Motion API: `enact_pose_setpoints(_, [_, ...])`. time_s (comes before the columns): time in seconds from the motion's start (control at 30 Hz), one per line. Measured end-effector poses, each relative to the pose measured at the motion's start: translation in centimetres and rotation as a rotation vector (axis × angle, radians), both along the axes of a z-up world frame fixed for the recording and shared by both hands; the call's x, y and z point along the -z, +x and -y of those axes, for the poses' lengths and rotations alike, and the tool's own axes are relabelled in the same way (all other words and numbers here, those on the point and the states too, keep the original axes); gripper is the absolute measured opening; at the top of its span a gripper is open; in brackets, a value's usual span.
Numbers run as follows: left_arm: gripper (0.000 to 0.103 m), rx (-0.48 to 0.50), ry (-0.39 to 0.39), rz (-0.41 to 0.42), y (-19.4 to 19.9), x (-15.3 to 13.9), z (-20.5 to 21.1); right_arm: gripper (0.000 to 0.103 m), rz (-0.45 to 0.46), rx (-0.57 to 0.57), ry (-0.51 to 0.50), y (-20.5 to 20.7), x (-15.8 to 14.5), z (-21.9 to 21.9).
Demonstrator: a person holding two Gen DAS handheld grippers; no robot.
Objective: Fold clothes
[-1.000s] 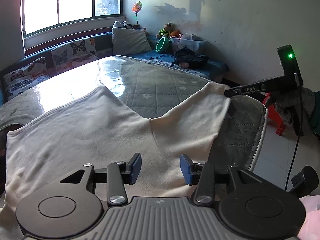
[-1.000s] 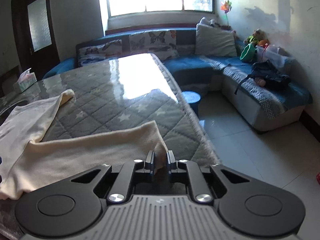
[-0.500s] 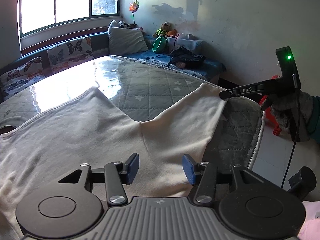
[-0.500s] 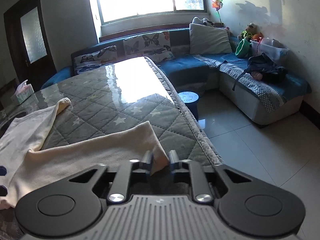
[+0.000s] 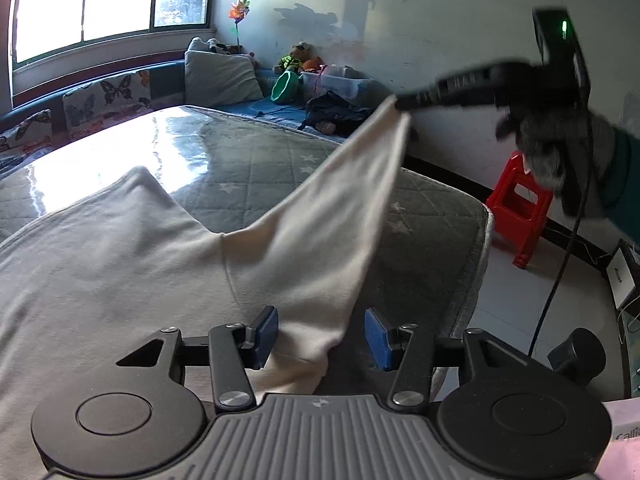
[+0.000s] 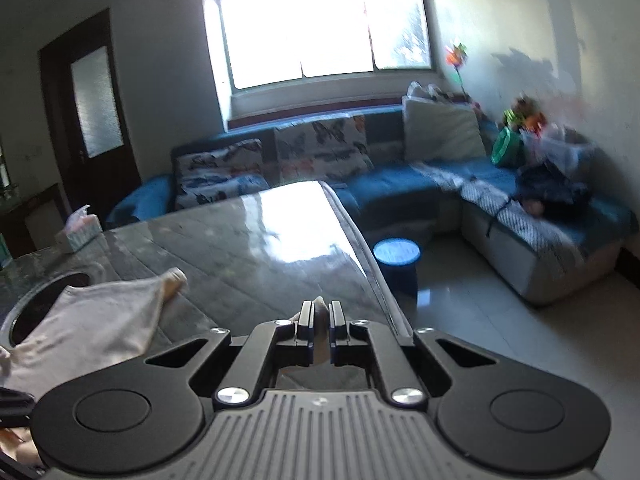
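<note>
Cream-coloured soft knit garment [image 5: 168, 256] lies spread over the grey quilted, star-patterned desk [image 5: 280, 160], with one corner lifted clear of the surface. The right claw [image 6: 319, 316] is pressed together on that corner, a small tip of fabric showing between its pads, and in the left wrist view the cloth rises from the desk in a taut, sloping sheet toward it. The left claw [image 5: 320, 336] is spread, its blue pads [image 5: 267, 330] standing either side of the garment's near edge without pressing on it.

The fabric looks light and limp: it sags between supports, drapes over the desk's edge and probably slides easily on the glossy part of the cover. A pinch at a corner or along a hem seems the safest hold, since a grip in mid-panel would only bunch the cloth. A second hold at the near edge under the left claw would likely keep the fold line straight.

The garment's left part runs out of the left wrist view, so its full shape cannot be told. The right wrist view is blurred, and what appears to be a far sleeve tip [image 6: 172, 280] is hard to make out.
</note>
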State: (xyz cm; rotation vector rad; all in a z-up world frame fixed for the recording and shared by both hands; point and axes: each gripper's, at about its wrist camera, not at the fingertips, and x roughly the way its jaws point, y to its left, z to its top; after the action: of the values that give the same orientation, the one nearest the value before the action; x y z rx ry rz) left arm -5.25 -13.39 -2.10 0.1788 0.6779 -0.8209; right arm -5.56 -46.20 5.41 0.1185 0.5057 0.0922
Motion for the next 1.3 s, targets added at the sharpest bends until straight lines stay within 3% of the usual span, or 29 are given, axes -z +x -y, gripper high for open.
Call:
enact_pose_setpoints(0.27, [0.052,-0.040,-0.095,0.017,-0.7,-1.4,-2.6,0.006,0.104,-0.165,-0.056,0.2,-6.0,-5.3])
enact_pose_setpoints(0.57, [0.057,-0.276,-0.148,0.080,-2.1,-2.9,-11.3,0.006,0.162,-0.447,-0.135,1.6,-9.6,-16.2])
enact_pose_setpoints(0.77, [0.058,-0.440,-0.170,0.072,-3.5,-2.4,-16.3,0.006,0.125,-0.645,-0.128,2.2,-8.1,-24.4])
enact_pose_setpoints(1.0, [0.058,-0.520,-0.176,0.045,-4.3,-1.4,-18.7,0.006,-0.004,-0.801,-0.134,2.5,-3.3,-31.1])
enact_pose_setpoints(1.17, [0.060,-0.546,-0.181,0.038,-4.7,-1.1,-19.8,0.010,-0.092,-0.874,-0.137,2.1,0.0,-33.1])
enact_pose_setpoints(1.3, [0.060,-0.554,-0.178,0.042,-4.7,-1.2,-20.0,0.015,-0.107,-0.889,-0.143,1.4,0.6,-32.3])
